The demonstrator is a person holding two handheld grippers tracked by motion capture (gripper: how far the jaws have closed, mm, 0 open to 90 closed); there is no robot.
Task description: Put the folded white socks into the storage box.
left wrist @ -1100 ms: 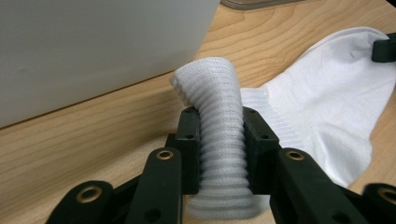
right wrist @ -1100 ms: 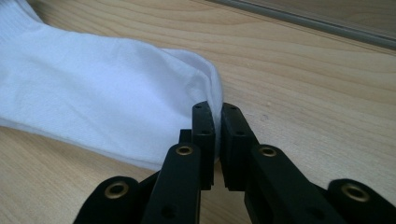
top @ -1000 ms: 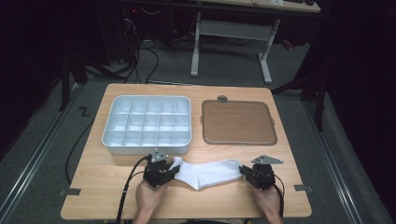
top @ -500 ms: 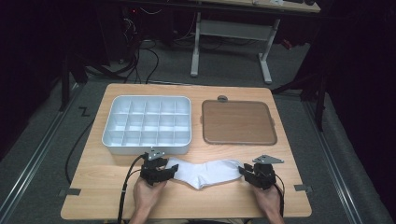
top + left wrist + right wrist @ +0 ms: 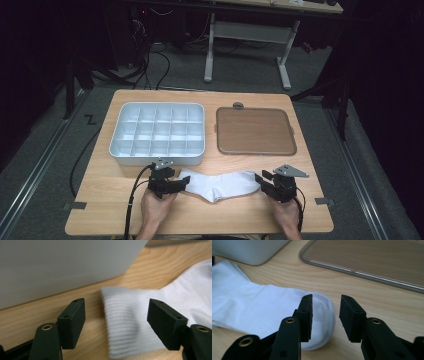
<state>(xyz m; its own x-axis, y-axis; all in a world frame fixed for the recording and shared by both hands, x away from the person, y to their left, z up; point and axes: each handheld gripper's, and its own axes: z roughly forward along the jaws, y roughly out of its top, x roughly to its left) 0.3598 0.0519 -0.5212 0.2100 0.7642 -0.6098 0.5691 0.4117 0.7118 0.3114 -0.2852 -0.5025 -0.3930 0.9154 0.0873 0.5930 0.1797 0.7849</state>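
Sock (image 5: 220,184): white, lying flat on the table (image 5: 100,200) near its front edge, in front of the compartment tray (image 5: 157,132) and lid (image 5: 254,131).

Left gripper (image 5: 175,184): sitting at the sock's ribbed cuff, jaws having just been opening, now standing wide apart with the cuff lying loose between them, unpressed.

Right gripper (image 5: 264,184): sitting at the toe end, jaws parted, having just been opening, gripping nothing; toe lying beside one jaw.
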